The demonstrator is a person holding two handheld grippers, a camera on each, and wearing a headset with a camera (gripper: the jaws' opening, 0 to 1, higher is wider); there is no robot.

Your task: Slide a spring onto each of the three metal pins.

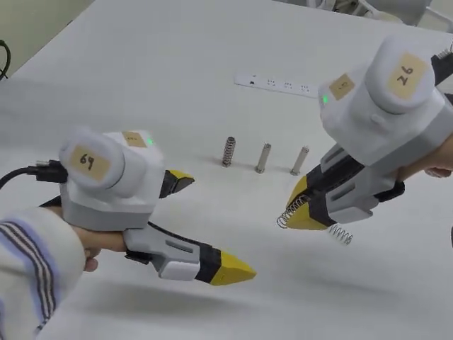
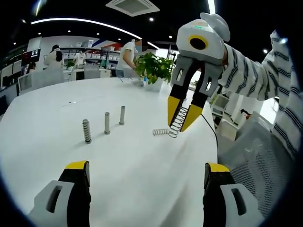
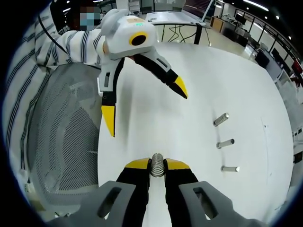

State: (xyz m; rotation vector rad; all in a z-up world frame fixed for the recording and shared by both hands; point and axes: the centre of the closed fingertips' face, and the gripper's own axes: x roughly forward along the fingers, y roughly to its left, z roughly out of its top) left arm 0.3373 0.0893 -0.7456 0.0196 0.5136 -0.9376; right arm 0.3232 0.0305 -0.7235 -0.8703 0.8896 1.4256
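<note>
White table [image 1: 141, 64] under it all, with a big bright office behind.

Pinched between the tips of the right gripper [image 1: 301, 212]: one spring [image 1: 290, 211], up off the table. From the head view, slanting down and to the left, low end poking past the yellow tips. From the left gripper view, same spring [image 2: 179, 120] lined up along the jaws of the right gripper [image 2: 180, 126], long way pointing down at the table. From the right gripper view, spring [image 3: 157, 169] met end-on. Just a round ring there, squeezed between the tips of the right gripper [image 3: 157, 166] and pointing straight ahead. Jaws closed tight on it, with only the width of the spring between them.

Lying flat on the table close by: a loose spring [image 1: 340, 234]. In the left gripper view, loose spring [image 2: 161, 132] seeming to join the held one. Clearly apart from it in the head view, on the other side of the jaws.

Farther off, three pins standing up in a row. Left pin [image 1: 231, 140] already wearing a fitted spring [image 1: 228, 154]. Middle pin [image 1: 263, 157] and right pin [image 1: 300, 161] bare. Drawn sideways in the rolled right gripper view, and too small there for telling the sprung one apart.

Left gripper [image 1: 216, 224] low over the near side of the table, jaws spread wide, holding nothing. Same wide gap in its own view. Striped sleeve [image 1: 28, 262] behind it. Power strip [image 1: 276, 83] past the pins.
</note>
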